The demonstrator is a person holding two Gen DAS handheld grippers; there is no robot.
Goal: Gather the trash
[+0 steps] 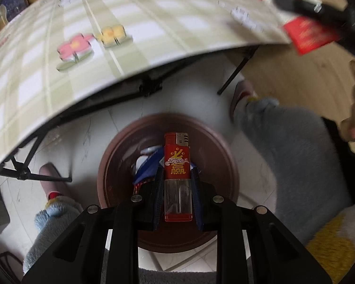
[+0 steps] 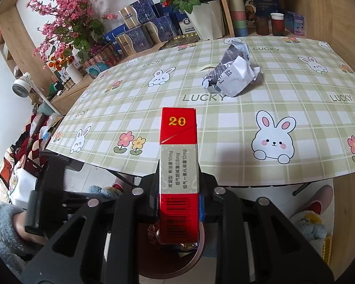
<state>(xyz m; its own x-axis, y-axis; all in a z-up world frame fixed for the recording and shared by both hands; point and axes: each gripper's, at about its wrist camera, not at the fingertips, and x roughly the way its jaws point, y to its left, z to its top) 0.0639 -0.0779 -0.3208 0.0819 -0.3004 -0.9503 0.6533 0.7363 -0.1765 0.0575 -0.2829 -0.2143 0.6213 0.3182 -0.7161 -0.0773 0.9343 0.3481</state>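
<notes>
My left gripper (image 1: 177,177) is shut on a red lighter (image 1: 177,165) with a clear lower half. It points down over a round brown bin (image 1: 224,165) on the floor, which holds blue and white wrappers (image 1: 146,165). My right gripper (image 2: 178,175) is shut on a red and grey cigarette pack (image 2: 178,165), held above the table's near edge with the brown bin (image 2: 201,246) below it. The same cigarette pack (image 1: 303,28) shows blurred at the top right of the left wrist view. A crumpled paper ball (image 2: 232,73) lies on the checked tablecloth (image 2: 224,123).
The folding table's black legs (image 1: 234,71) stand beside the bin. A person's grey fleece legs (image 1: 295,153) and slippers (image 1: 47,177) flank the bin. Flower pots (image 2: 201,11), boxes (image 2: 135,35) and cups (image 2: 277,23) line the shelf behind the table.
</notes>
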